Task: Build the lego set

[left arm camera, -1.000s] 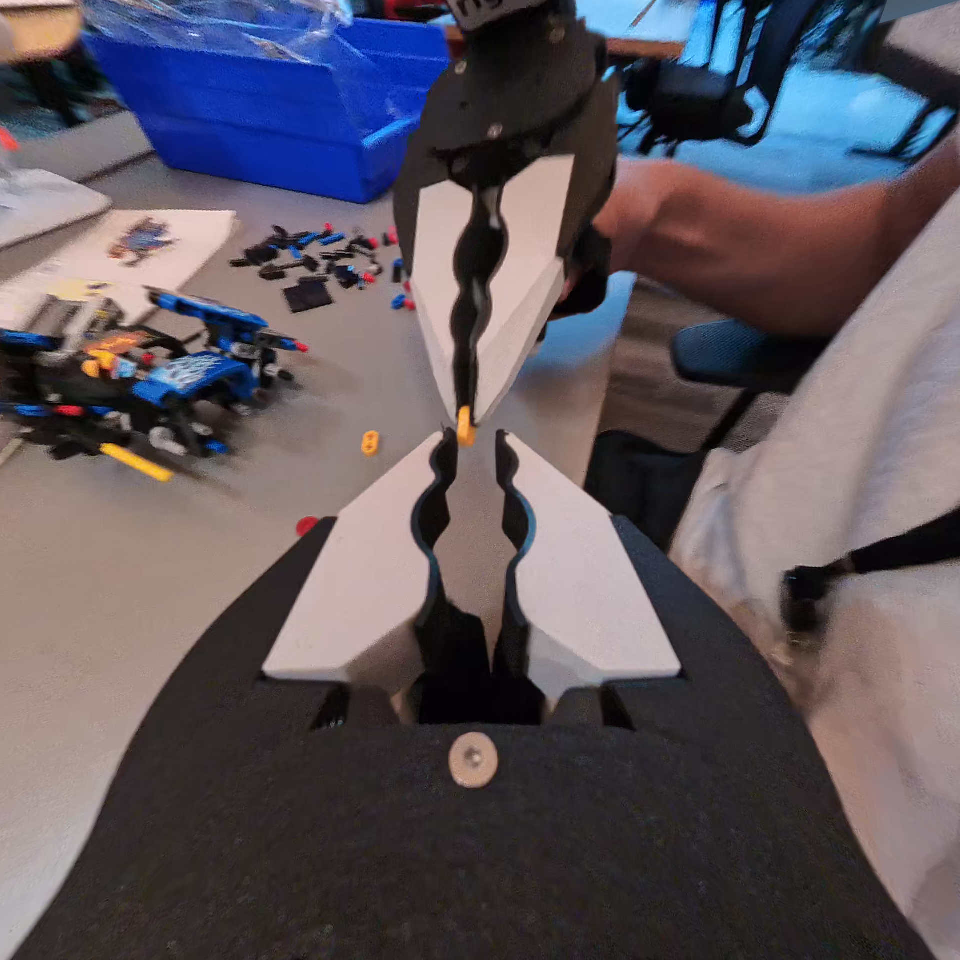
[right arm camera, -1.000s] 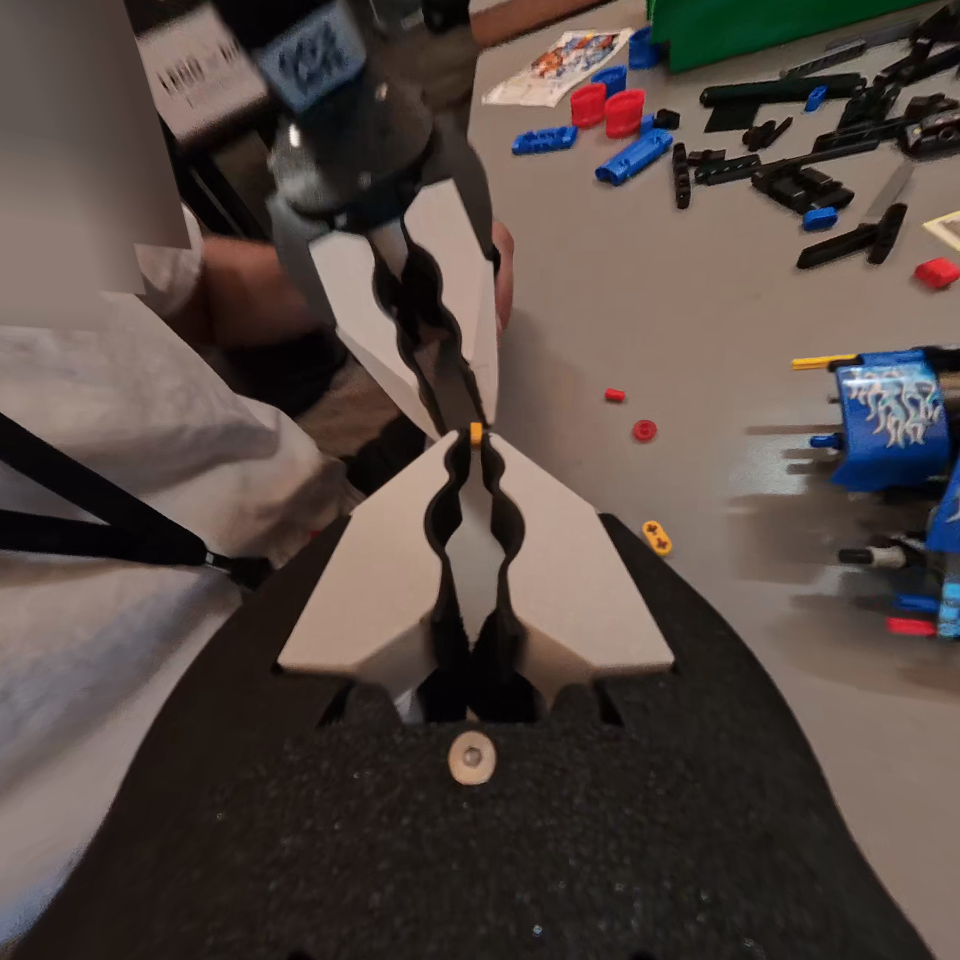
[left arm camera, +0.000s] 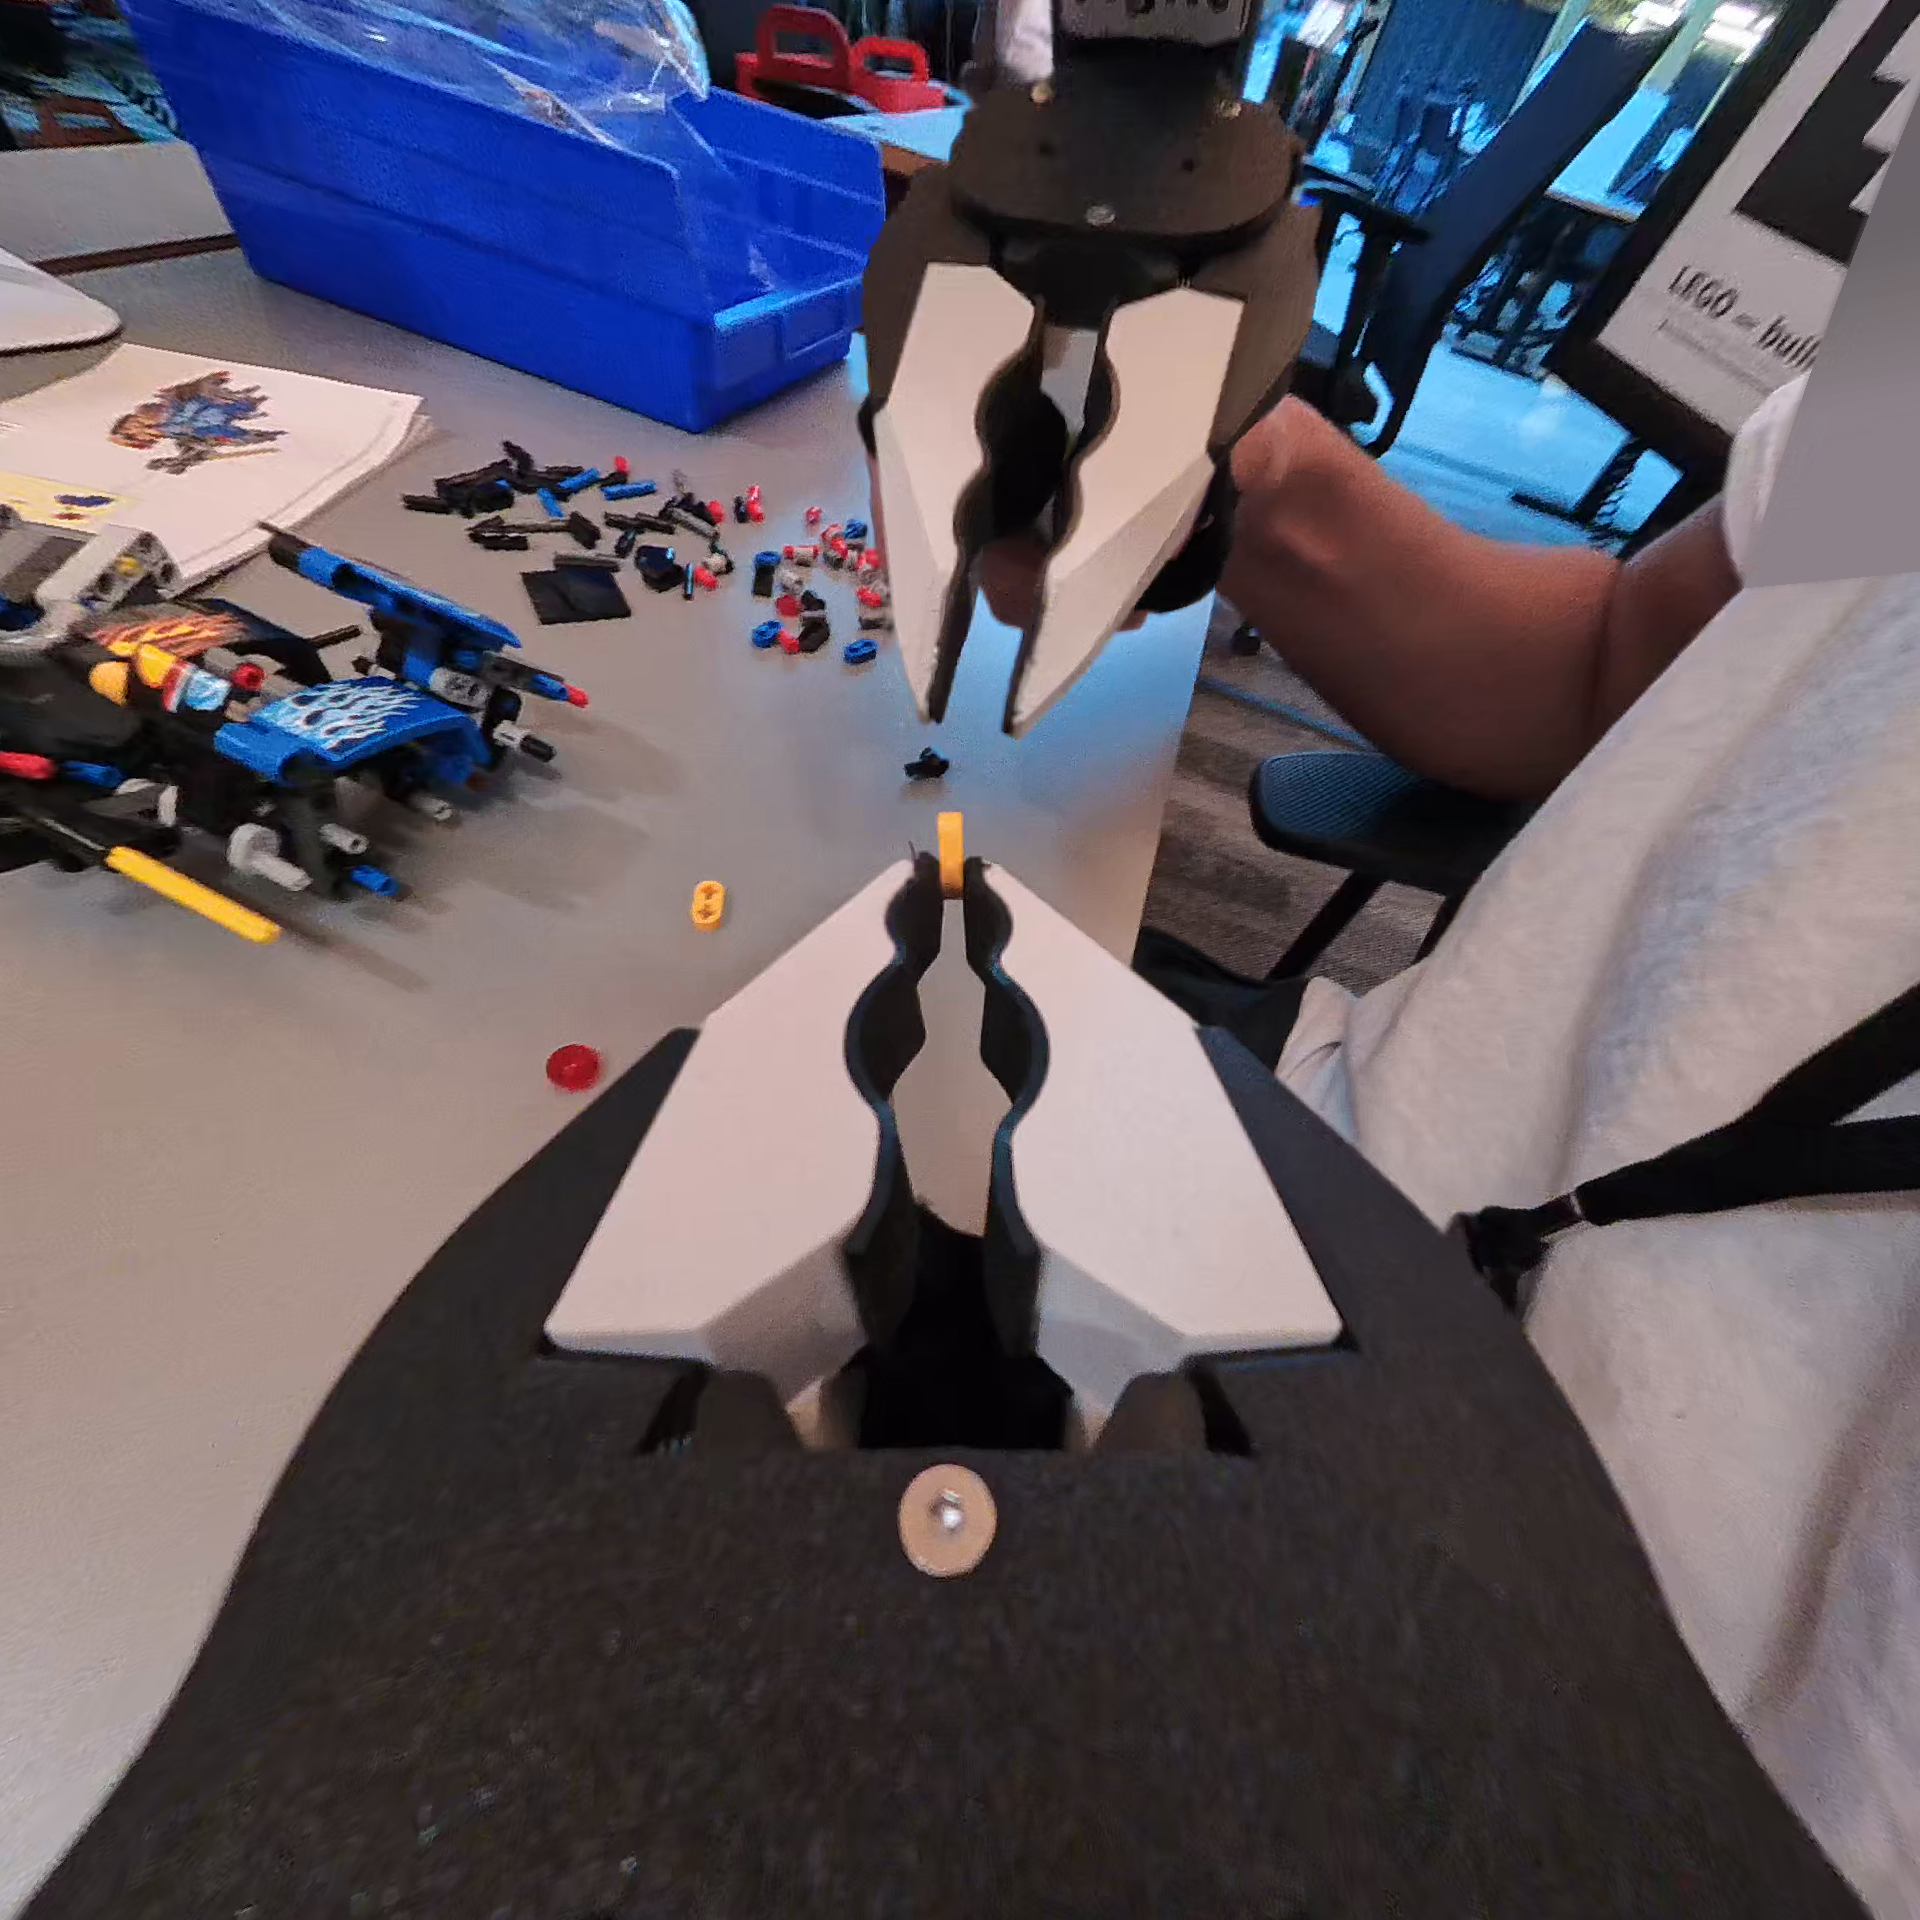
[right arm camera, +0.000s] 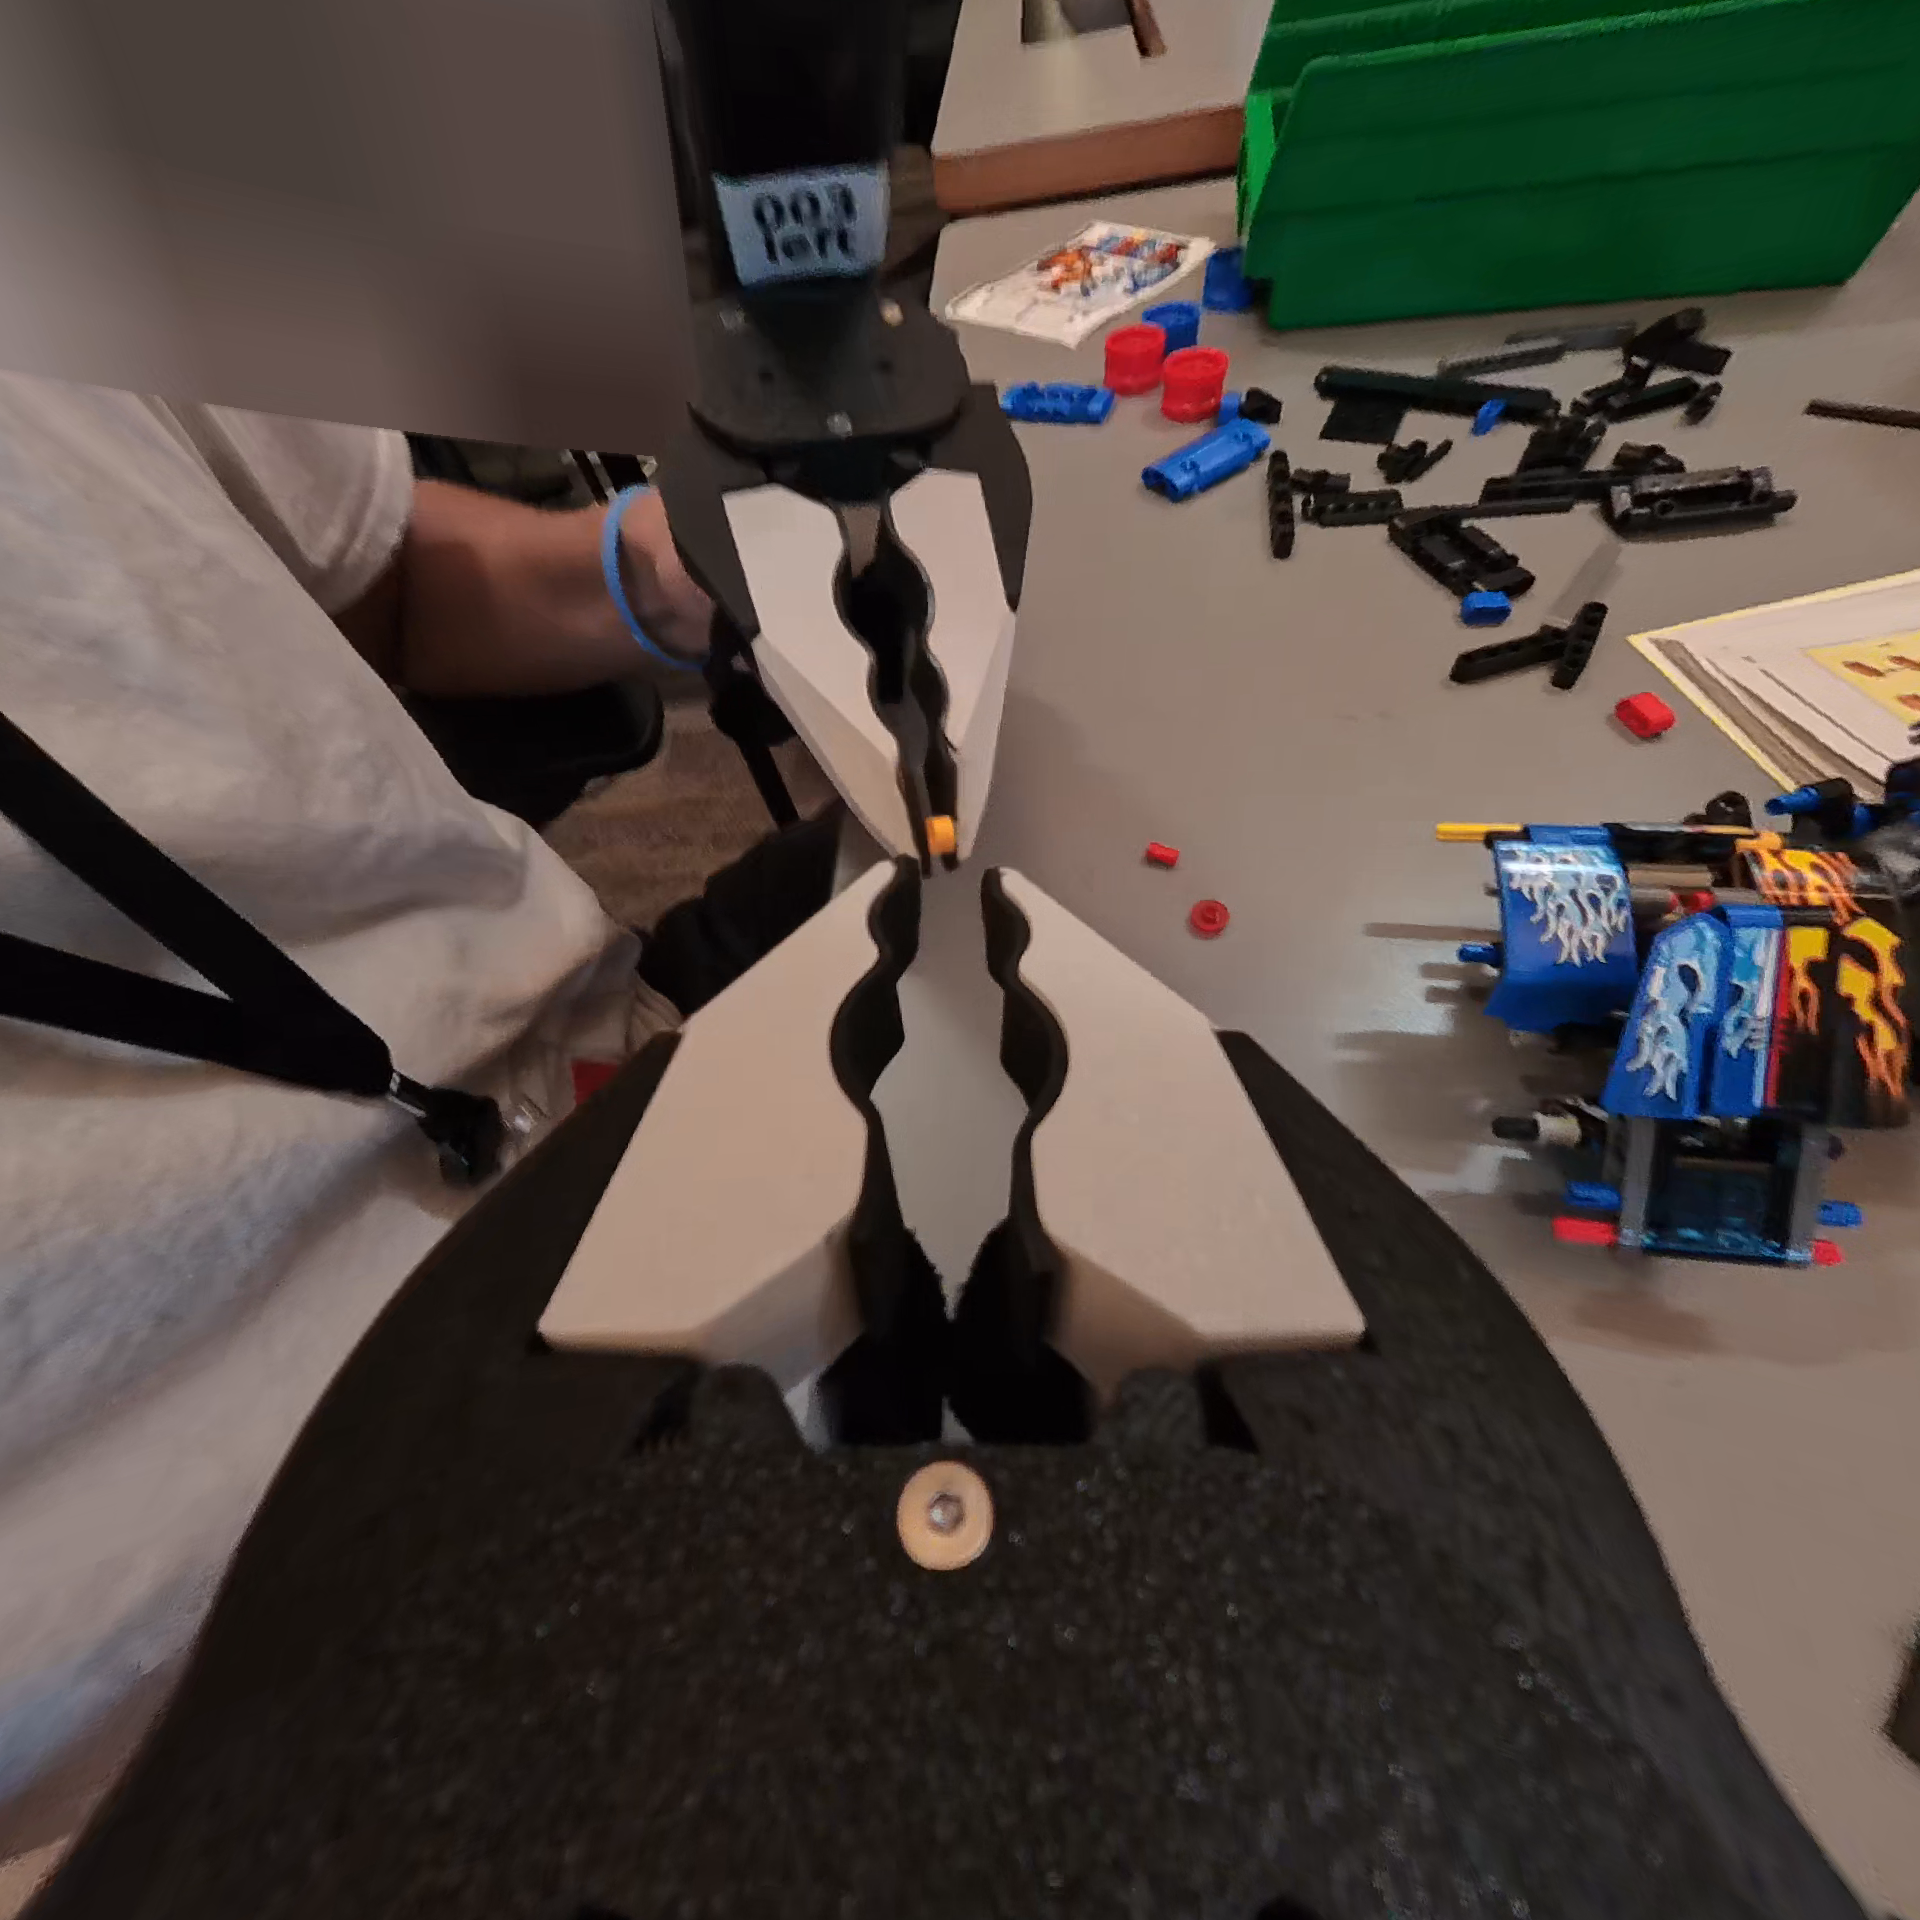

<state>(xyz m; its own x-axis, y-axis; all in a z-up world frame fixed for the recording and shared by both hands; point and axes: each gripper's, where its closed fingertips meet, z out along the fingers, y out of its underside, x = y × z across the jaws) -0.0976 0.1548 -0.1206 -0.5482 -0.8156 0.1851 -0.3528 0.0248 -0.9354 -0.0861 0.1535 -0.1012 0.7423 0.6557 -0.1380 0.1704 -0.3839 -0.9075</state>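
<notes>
Pinching the small orange plastic lego connector [left arm camera: 950, 854] at my left gripper [left arm camera: 948, 864] tips, I hold it above the grey table [left arm camera: 260, 1195] edge — clear of the half-built blue flame-printed lego vehicle [left arm camera: 260, 717] far left. My right gripper [right arm camera: 948, 878], jaws narrowly parted and empty, faces it tip to tip, seemingly just after passing it over — 1 matching orange connector [left arm camera: 708, 902] lies loose below.
</notes>
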